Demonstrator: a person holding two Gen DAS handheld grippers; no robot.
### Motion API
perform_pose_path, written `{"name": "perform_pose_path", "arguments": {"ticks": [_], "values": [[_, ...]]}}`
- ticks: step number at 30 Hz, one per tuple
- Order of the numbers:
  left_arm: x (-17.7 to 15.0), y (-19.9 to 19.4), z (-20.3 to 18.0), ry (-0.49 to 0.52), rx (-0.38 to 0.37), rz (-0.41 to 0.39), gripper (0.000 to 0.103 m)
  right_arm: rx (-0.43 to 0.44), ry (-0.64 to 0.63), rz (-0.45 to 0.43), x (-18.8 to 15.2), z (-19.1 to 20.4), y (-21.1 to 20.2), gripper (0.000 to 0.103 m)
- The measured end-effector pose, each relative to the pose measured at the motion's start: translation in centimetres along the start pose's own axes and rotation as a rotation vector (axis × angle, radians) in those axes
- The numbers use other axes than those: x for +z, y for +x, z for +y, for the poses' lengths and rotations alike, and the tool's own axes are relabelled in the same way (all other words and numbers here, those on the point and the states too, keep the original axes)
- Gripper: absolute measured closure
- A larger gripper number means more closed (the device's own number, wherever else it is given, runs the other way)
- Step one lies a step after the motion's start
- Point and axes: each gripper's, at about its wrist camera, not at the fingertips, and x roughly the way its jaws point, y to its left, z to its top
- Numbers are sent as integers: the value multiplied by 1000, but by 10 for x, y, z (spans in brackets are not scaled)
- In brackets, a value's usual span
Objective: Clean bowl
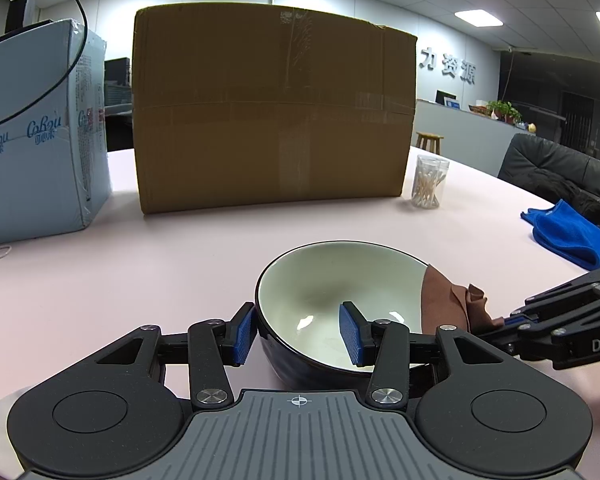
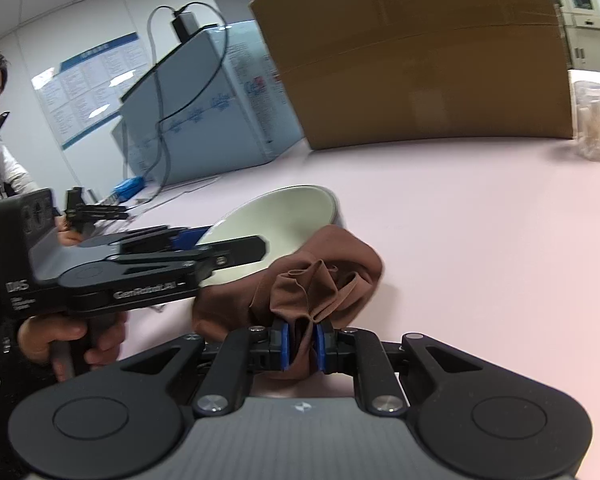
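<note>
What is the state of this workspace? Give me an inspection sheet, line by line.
Surface: pale pink table, nothing spilled that shows.
Job's things: bowl tilted, white inside looks clean; brown cloth draped at its rim.
Clutter: cardboard box, blue carton, cotton swab jar, blue towel.
Grippers: left gripper straddles the bowl wall, one pad inside, one outside; right gripper pinches the brown cloth.
Cables: black cable hangs over the blue carton.
Surroundings: office, black chair.

bowl (image 1: 332,292) cream inside, seemingly dark navy outside; cloth (image 2: 320,280) brown; table (image 1: 140,260) pale pink.
</note>
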Motion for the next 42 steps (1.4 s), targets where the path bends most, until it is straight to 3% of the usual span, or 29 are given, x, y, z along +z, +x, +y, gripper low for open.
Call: {"name": "perform_pose_path", "arguments": {"ticks": [6,14,23,31,36,42], "values": [[0,0,0,-2,0,1,60,6,-5,7,0,1,3,89],[0,0,0,-5,-1,1,60,77,-17,29,-2,7,7,88],[-1,0,0,-5,0,1,60,7,13,20,-1,-2,7,88],[0,0,1,-5,0,2,60,9,6,22,-1,-1,6,89],[0,0,2,-5,0,2,60,102,-21,34,-3,5,6,87],[0,-1,1,-5,0,1,60,106,3,29,-3,2,5,87]]}}
